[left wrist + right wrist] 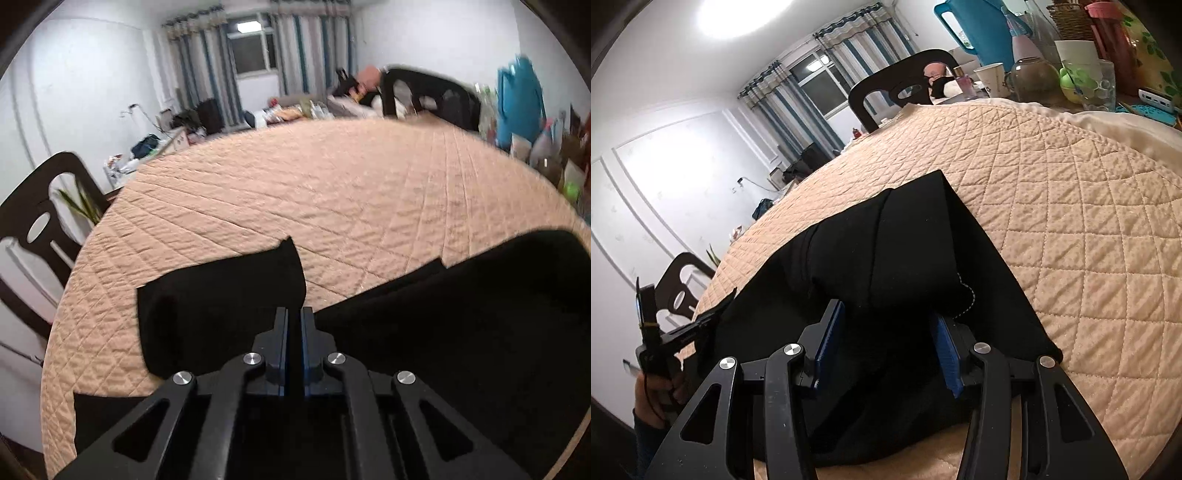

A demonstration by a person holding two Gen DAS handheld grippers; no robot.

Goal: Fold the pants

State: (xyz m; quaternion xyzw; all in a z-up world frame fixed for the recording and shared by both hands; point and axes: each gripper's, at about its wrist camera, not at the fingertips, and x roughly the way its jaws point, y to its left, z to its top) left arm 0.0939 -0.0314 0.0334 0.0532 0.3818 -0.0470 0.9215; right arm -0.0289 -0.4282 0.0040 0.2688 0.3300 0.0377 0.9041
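The black pants point(461, 314) lie on the tan quilted table cover point(332, 192). In the left wrist view my left gripper point(294, 314) is shut on a fold of the black fabric, and a leg end point(221, 295) lies just ahead to the left. In the right wrist view my right gripper point(888, 325) is open, its blue pads point(831, 339) standing on either side of a raised bunch of the pants point(905, 251). The left gripper point(713, 317) shows at the far left of that view, holding the pants' edge.
Dark chairs stand at the table's left point(40, 221) and far side point(901, 85). A blue jug point(979, 26), cups point(991, 79), a jar and bottles crowd the far right end point(1089, 81). A person point(934, 72) sits beyond the far chair.
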